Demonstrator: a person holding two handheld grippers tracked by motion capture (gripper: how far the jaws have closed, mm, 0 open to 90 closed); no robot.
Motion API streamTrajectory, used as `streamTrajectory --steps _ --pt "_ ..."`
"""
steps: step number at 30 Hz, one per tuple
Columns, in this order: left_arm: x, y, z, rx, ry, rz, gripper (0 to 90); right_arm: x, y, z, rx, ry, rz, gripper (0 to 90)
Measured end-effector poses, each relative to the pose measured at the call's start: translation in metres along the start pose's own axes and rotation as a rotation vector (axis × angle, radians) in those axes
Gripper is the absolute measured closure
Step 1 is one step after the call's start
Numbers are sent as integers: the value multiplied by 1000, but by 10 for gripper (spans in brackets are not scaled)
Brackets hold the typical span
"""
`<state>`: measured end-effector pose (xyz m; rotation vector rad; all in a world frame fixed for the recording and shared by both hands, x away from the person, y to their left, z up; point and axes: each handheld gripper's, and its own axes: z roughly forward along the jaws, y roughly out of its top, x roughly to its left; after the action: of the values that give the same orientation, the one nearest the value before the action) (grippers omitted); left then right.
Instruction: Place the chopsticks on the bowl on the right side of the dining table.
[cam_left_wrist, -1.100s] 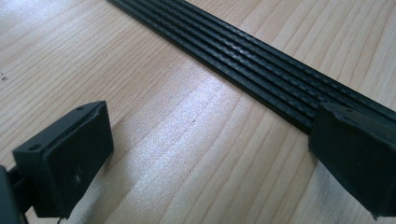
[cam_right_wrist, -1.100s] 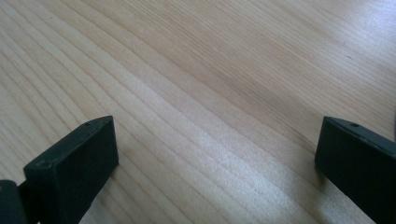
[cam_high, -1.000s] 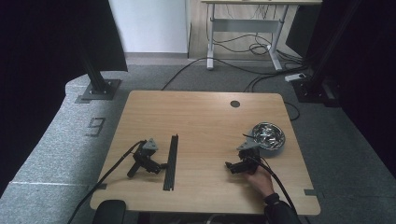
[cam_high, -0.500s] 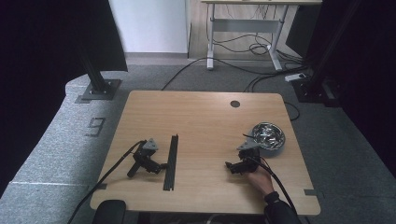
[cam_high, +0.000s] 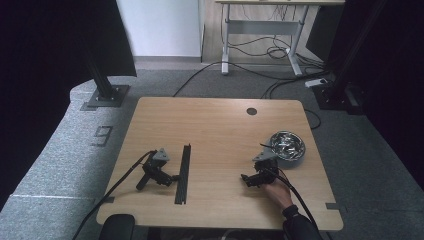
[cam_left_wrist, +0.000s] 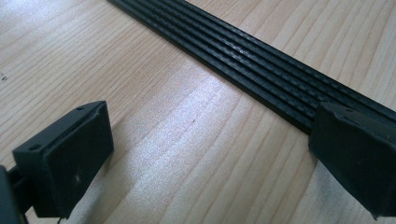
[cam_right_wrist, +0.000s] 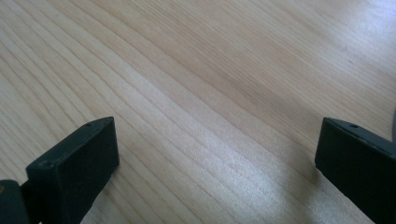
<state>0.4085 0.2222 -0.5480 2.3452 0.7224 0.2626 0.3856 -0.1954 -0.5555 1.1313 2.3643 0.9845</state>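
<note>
Steel bowl (cam_high: 287, 145) with unclear shiny contents, just beside right tongs (cam_high: 247, 179).

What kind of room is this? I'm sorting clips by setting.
Probably a lab or recording workspace, not a home: a bare wooden table on grey carpet, black stands with floor plates beside it, and loose cables under a height-adjustable desk behind.
</note>
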Motion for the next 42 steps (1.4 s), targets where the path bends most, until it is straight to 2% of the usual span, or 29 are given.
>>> streamTrajectory --steps 3,10,27,42 --pt "0 0 0 0 0 0 0 1 4 -1 -3 8 6 0" --pt "0 0 0 0 0 0 0 6 13 1 -8 26 -24 0" --pt "0 0 0 0 0 -1 0 20 35 7 -7 86 -58 0" --pt "0 0 0 0 0 -1 0 43 61 27 -2 137 -103 0"
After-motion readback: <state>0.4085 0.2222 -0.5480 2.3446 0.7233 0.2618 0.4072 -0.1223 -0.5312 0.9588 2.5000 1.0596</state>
